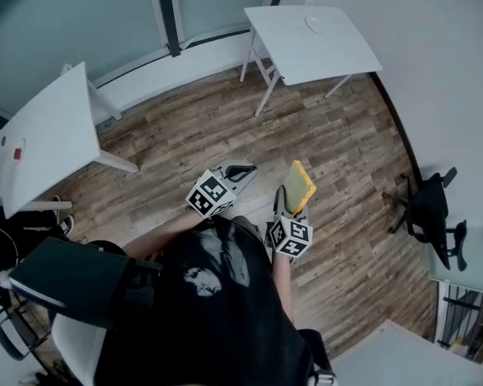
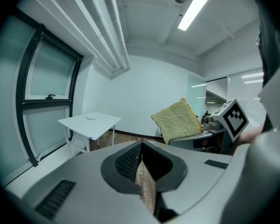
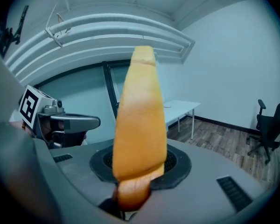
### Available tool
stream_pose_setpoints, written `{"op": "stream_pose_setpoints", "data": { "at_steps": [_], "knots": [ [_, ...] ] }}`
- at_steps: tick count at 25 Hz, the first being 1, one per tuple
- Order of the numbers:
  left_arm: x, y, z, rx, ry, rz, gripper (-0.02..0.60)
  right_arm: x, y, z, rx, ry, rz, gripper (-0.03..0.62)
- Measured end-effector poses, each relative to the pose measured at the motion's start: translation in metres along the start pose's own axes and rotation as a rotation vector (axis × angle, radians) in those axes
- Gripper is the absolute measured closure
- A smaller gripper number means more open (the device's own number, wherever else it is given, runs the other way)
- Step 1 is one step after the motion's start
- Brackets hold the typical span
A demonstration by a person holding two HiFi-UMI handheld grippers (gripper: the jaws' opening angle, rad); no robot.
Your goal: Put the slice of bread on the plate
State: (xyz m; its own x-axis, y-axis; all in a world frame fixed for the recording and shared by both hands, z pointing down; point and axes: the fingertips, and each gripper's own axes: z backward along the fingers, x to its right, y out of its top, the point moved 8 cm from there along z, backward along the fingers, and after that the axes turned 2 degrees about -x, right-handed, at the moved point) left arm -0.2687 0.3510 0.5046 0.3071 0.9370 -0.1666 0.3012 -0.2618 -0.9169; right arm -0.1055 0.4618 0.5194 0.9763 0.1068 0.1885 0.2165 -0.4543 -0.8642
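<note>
Right tool clamps a yellow, spongy bread slice upright.

The golden slice of bread stands upright, its lower edge pinched in the right gripper.

One slice of bread. Two grippers: left gripper, right gripper. One plate near the far table's back edge. One more white table, one office chair, one person.
</note>
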Motion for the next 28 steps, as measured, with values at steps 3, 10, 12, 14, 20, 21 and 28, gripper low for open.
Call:
{"op": "stream_pose_setpoints", "data": {
  "at_steps": [3,10,12,14,20,21,28],
  "knots": [
    [-0.006,-0.009,0.004,-0.001,0.002,0.025,0.578,-0.005,-0.003,-0.006,0.001,0.001,0.013,0.485],
    [-0.019,-0.015,-0.022,-0.039,-0.008,0.073,0.578,0.015,0.017,-0.038,-0.012,0.021,0.030,0.485],
    [-0.029,-0.008,-0.042,-0.037,-0.004,0.097,0.578,0.028,0.027,-0.052,-0.017,0.033,0.048,0.485],
    [-0.038,0.001,-0.069,-0.042,-0.001,0.129,0.578,0.046,0.037,-0.065,-0.032,0.049,0.063,0.485],
    [-0.042,0.037,-0.171,-0.097,-0.055,0.056,0.578,0.125,0.066,-0.098,-0.033,0.077,0.027,0.485],
    [-0.039,0.045,-0.184,-0.094,-0.064,0.033,0.578,0.138,0.069,-0.103,-0.041,0.076,0.004,0.485],
    [-0.058,0.068,-0.241,-0.103,-0.024,0.039,0.578,0.196,0.080,-0.154,-0.140,0.121,0.003,0.485]
  ]
}}
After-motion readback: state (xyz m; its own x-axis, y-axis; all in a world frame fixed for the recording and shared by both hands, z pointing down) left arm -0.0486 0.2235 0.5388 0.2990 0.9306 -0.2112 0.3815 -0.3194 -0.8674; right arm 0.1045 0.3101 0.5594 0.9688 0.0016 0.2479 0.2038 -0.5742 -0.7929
